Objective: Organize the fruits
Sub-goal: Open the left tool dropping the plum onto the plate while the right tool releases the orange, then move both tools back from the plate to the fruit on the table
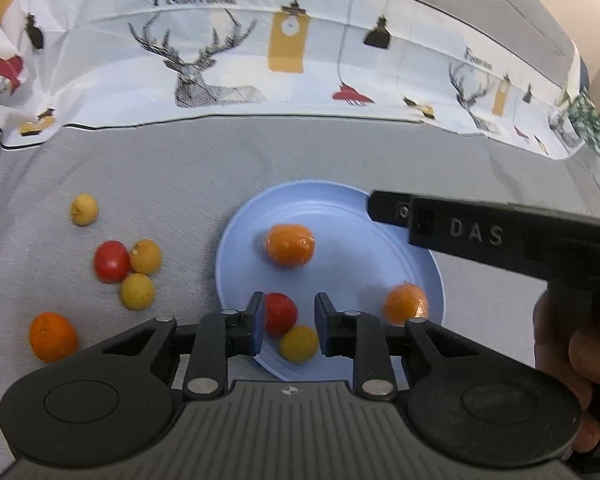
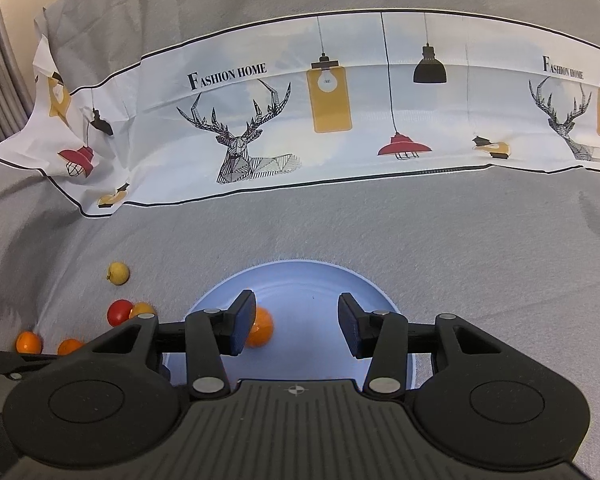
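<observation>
The left hand-held gripper (image 1: 290, 326), jaws apart and unclamped, hangs over the blue plate's (image 1: 340, 208) near rim with the red fruit (image 1: 280, 312) between them, toward eleven o'clock.

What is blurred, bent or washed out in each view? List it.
Left wrist view: fisheye bends the printed cloth into an arc; the oranges on the blue plate look smeared. Right wrist view: sharper print, same barrel bend, dark corners, even soft light, no harsh glare.
</observation>
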`<state>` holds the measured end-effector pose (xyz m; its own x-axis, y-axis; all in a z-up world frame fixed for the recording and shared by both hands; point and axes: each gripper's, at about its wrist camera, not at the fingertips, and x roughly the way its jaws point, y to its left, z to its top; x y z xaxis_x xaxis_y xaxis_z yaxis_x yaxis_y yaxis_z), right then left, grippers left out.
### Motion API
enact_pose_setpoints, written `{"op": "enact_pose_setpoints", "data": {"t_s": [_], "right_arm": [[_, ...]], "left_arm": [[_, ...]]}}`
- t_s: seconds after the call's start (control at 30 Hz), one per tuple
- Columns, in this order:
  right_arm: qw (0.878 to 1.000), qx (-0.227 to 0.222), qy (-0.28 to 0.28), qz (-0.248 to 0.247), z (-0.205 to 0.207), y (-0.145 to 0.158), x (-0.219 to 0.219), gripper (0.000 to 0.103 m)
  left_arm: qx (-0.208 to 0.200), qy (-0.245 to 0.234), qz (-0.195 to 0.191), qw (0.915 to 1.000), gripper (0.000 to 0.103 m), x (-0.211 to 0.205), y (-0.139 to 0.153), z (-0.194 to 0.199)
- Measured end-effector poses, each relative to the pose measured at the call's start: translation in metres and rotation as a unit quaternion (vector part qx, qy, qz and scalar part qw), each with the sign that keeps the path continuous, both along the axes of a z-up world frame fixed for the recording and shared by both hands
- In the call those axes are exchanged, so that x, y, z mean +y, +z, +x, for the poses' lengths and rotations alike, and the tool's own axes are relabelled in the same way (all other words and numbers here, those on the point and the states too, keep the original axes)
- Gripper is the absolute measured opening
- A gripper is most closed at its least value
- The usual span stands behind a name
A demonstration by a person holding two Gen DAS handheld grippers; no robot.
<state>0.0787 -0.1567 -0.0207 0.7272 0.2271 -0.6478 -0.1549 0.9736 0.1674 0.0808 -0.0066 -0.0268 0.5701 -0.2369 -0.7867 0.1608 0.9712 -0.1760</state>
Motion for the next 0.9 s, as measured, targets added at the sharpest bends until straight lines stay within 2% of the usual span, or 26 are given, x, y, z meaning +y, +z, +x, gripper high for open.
{"op": "enact_pose_setpoints", "data": {"t_s": [0.17,0.23,0.3,0.43,0.5,0.6,0.67,0.77,0.83,0.9], "right_arm": [[1.0,-0.007,-0.001,0.004,0.001,0.002,0.005,0.046],[1.0,-0.012,0.0,0.009,0.001,0.004,0.009,0.037],[1.0,-0.017,0.003,0.014,0.001,0.006,0.014,0.027],[0.999,-0.023,0.013,0.03,0.003,0.008,0.028,0.024],[0.999,-0.021,0.02,0.04,0.004,0.008,0.037,0.024],[0.998,-0.014,0.035,0.054,0.007,0.006,0.051,0.024],[0.997,-0.008,0.044,0.06,0.009,0.004,0.063,0.025],[0.996,0.001,0.055,0.072,0.013,0.001,0.076,0.025],[0.995,0.009,0.061,0.077,0.016,-0.001,0.085,0.025],[0.994,0.02,0.074,0.079,0.019,-0.006,0.096,0.025]], "left_arm": [[-0.018,0.041,0.002,0.999,0.022,0.014,0.008,0.001],[-0.03,0.065,0.013,0.9974,0.022,0.021,0.012,0.001],[-0.04,0.093,0.032,0.9943,0.022,0.028,0.015,0.002],[-0.039,0.164,0.074,0.9829,0.022,0.047,0.017,0.004],[-0.035,0.205,0.106,0.9724,0.022,0.059,0.017,0.006],[-0.023,0.261,0.132,0.956,0.023,0.079,0.016,0.008],[-0.015,0.3,0.153,0.9414,0.025,0.094,0.016,0.007],[0.003,0.358,0.173,0.9176,0.036,0.115,0.014,0.005],[0.015,0.384,0.177,0.9062,0.036,0.127,0.012,0.003],[0.034,0.401,0.173,0.8989,0.045,0.137,0.008,0.003]]}}
